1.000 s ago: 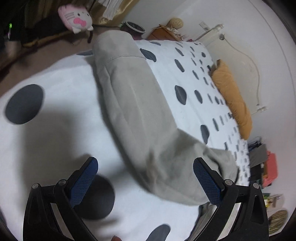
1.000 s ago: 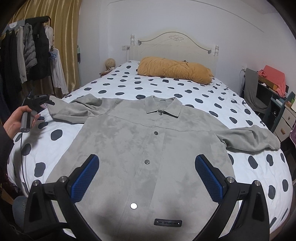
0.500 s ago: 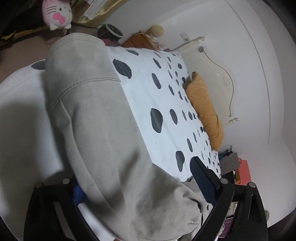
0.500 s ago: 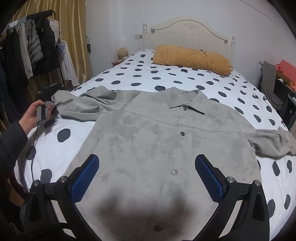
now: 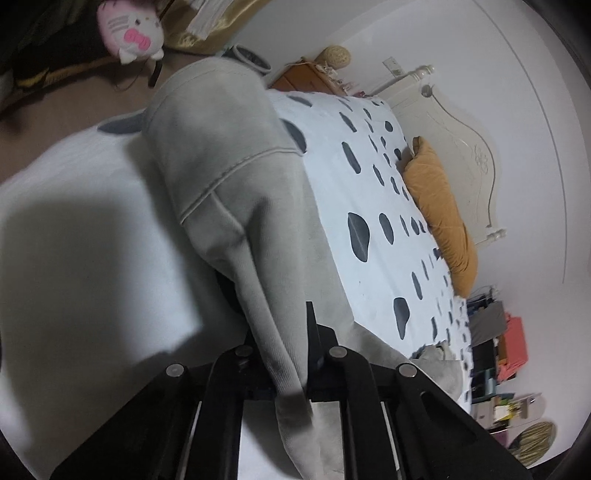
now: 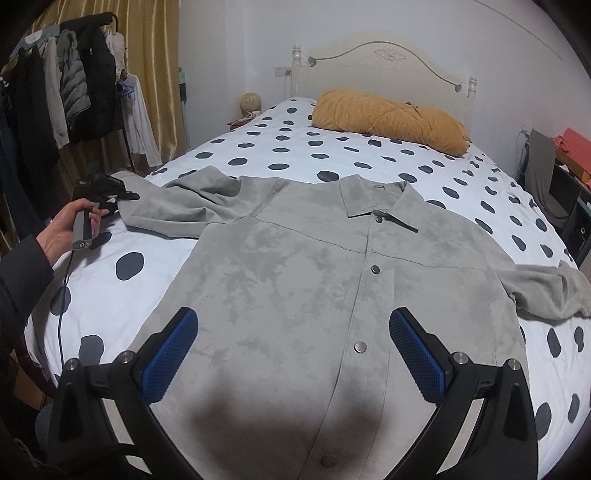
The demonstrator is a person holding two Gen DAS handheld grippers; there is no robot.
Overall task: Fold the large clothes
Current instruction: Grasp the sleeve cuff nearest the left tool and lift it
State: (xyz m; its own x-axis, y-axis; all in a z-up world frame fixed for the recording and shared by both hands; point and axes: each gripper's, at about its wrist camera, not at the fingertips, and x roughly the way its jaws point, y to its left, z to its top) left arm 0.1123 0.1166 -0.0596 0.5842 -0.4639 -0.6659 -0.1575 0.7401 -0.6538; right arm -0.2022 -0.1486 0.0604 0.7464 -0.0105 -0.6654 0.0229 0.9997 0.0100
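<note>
A large grey button-up shirt (image 6: 314, 295) lies flat, front up, on the white bed with dark dots (image 6: 295, 155). Its collar points toward the headboard. My left gripper (image 5: 284, 354) is shut on the cuff end of the shirt's left sleeve (image 5: 229, 184), with the cloth pinched between its jaws. In the right wrist view the left gripper (image 6: 110, 188) sits at the bed's left edge, held by a hand. My right gripper (image 6: 291, 350) is open and empty, hovering over the shirt's lower front. The other sleeve (image 6: 546, 291) lies out to the right.
An orange pillow (image 6: 391, 118) lies by the white headboard (image 6: 384, 62). A clothes rack with hanging garments (image 6: 66, 92) stands left of the bed. A chair and shelves with clutter (image 6: 554, 173) stand on the right. A pink plush toy (image 5: 129, 29) sits on the floor.
My left gripper went from open beside the sleeve to shut on its cuff end. My right gripper moved slightly forward over the shirt and stayed open.
</note>
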